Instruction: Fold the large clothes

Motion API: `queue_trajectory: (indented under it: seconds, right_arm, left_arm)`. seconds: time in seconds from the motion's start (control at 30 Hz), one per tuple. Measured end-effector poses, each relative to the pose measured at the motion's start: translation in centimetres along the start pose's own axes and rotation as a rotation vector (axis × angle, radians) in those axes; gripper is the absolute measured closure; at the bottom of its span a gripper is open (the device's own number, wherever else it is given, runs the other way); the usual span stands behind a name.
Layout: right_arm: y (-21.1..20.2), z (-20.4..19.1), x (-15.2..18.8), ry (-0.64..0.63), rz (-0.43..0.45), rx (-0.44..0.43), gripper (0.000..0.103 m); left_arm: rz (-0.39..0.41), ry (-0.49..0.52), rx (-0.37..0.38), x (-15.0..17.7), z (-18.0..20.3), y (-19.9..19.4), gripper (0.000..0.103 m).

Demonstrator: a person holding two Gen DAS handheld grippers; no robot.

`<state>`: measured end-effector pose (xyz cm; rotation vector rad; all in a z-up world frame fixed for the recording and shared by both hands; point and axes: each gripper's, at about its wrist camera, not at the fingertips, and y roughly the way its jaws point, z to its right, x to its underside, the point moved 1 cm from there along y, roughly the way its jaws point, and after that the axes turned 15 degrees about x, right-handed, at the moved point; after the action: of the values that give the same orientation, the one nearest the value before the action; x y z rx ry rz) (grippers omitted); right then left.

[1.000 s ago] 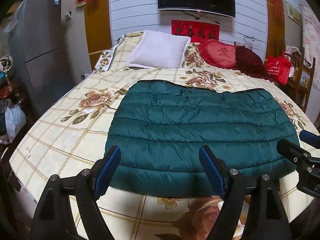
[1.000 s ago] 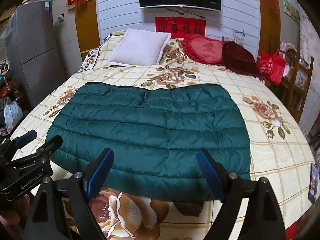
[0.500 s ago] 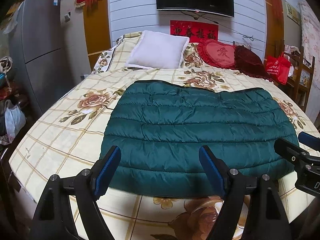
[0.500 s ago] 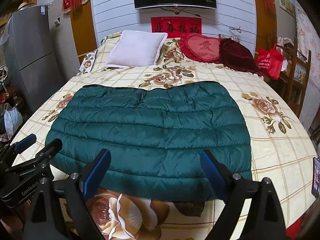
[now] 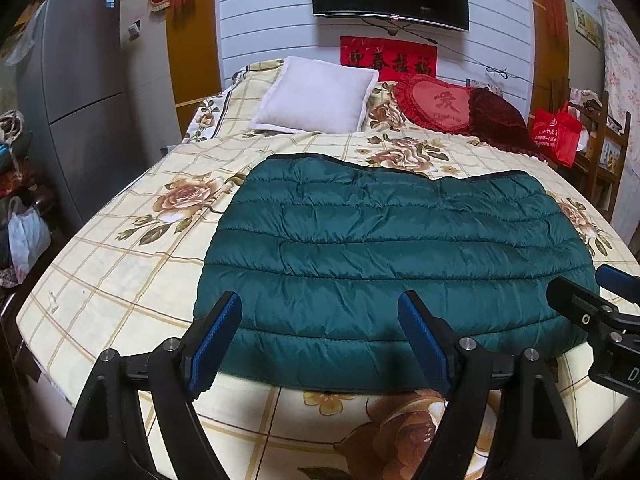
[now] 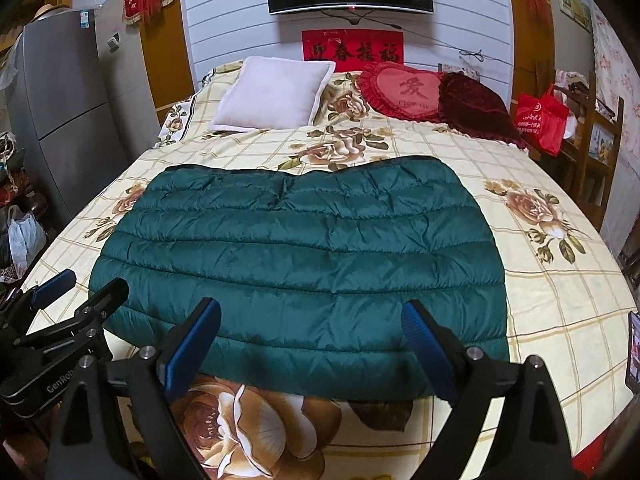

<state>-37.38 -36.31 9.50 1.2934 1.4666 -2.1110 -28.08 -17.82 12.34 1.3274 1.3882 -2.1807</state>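
A dark green quilted puffer garment (image 5: 384,248) lies folded flat in a wide block on the floral bed sheet (image 5: 120,264); it also shows in the right wrist view (image 6: 304,256). My left gripper (image 5: 320,320) is open and empty, held above the garment's near left edge. My right gripper (image 6: 310,326) is open and empty above the near right edge. Each gripper shows in the other's view: the right one (image 5: 588,300) at the right edge, the left one (image 6: 76,292) at the lower left.
A white pillow (image 5: 316,96), a red heart cushion (image 5: 436,106) and a maroon cushion (image 5: 500,120) lie at the head of the bed. A grey fridge (image 5: 80,100) stands left. A wooden rack with a red bag (image 5: 556,136) stands right.
Both grippers have drawn back slightly toward the foot of the bed and risen a little. The garment lies as before. Both grippers stay open.
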Motion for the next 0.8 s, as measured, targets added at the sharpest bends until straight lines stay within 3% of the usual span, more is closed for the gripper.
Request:
queue_trajectory:
  seconds: [0.8]
  right_arm:
    - [0.15, -0.03, 0.14, 0.001, -0.012, -0.008, 0.008]
  left_arm:
    - [-0.007, 0.002, 0.007, 0.23, 0.54, 0.28, 0.020]
